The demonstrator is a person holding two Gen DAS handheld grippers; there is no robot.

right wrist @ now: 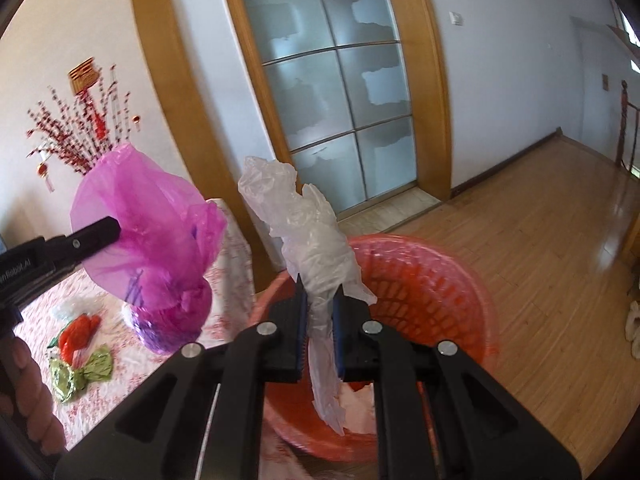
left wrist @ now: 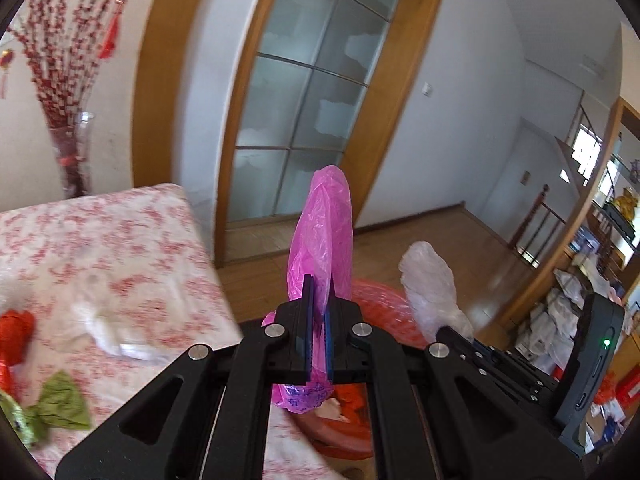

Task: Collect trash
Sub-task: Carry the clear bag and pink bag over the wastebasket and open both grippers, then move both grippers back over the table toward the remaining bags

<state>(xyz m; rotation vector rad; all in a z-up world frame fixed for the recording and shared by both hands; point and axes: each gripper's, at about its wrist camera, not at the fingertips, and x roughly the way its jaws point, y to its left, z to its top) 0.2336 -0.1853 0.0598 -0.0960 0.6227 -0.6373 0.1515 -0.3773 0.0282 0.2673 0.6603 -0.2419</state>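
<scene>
My left gripper [left wrist: 318, 292] is shut on a pink plastic bag [left wrist: 326, 220], held up near the table's edge; the bag also shows in the right wrist view [right wrist: 152, 216] with the left gripper [right wrist: 114, 229] at its side. My right gripper [right wrist: 320, 294] is shut on a crumpled clear plastic bag [right wrist: 308, 232], held over the red mesh basket [right wrist: 432, 280]. The clear bag [left wrist: 430, 284] and the basket [left wrist: 380, 300] also show in the left wrist view. Some trash lies inside the basket.
A table with a red-and-white floral cloth [left wrist: 112, 248] carries a green wrapper [left wrist: 60, 408], a red wrapper [left wrist: 16, 332] and white plastic [left wrist: 108, 324]. The wrappers also show in the right wrist view [right wrist: 80, 372]. A vase of red branches [left wrist: 72, 152] stands behind. Wooden floor [right wrist: 540, 280] lies right.
</scene>
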